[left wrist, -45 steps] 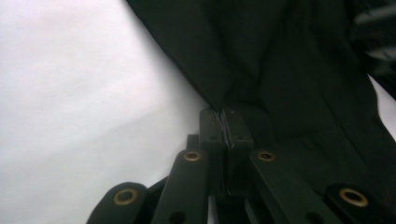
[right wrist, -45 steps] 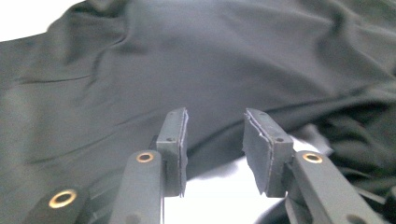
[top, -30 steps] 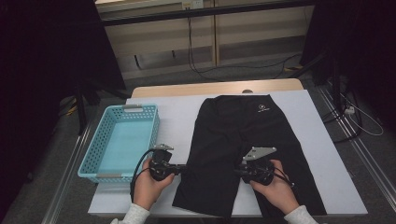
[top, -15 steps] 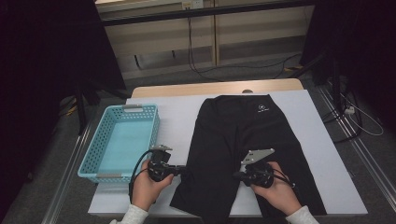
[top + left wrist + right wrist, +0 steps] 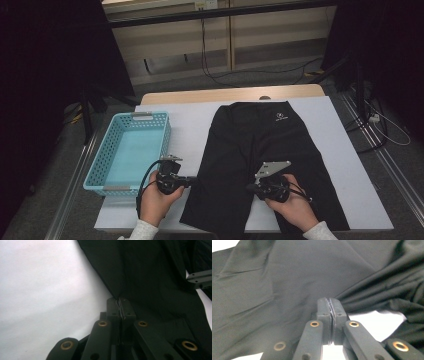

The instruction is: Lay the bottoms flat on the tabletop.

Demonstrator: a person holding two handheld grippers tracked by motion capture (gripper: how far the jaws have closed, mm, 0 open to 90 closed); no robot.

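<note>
Black shorts (image 5: 265, 160) lie flat on white table cover (image 5: 350, 165), waistband at far end w/ small white logo (image 5: 281, 118), legs toward the person; garment sits right of centre on the cover.

L gripper (image 5: 192, 181) in the person's left hand (image 5: 157, 200), at outer edge of the left leg, near the hem; in left gripper view its jaws are together, pads pinched on the fabric edge of the shorts (image 5: 150, 277), cloth drawn up to a point at the tips; white cover (image 5: 45, 290) beside the cloth on that side.

R gripper (image 5: 248, 188) in right hand (image 5: 295, 207), at inner side of the right leg, approx. at the crotch split; grey three-cornered plate (image 5: 272, 168) on top; jaws have just been closing; right gripper view shows them together, clamped on a gathered fold of the shorts (image 5: 294, 277), creases fanning off to one side; patch of white cover (image 5: 372, 322) beneath the lifted cloth.

Blue basket (image 5: 100, 172) stands left of the shorts, apart from them, just beside L gripper; bare inside as far as seen.

Wooden table edge (image 5: 200, 95) beyond the cover; cables on floor (image 5: 280, 70) behind.
</note>
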